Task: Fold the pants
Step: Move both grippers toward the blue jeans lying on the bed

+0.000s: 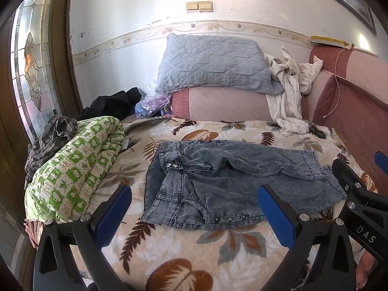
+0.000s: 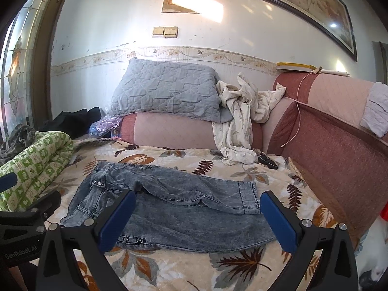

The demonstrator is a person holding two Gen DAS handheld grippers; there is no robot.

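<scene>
I see the pants [image 1: 218, 181] lying flat on the leaf-print blanket [image 1: 184, 249], waistband toward the green quilt [image 1: 72, 169], one leg folded over the other. My left tool [image 1: 194, 215] hovers just before the pants' near edge, fingers spread wide, holding nothing. My right tool [image 2: 196, 220] hangs above the pants' leg end, likewise released. Behind the pants a grey pillow [image 2: 167, 92] rests on a pink bolster [image 2: 169, 131].
</scene>
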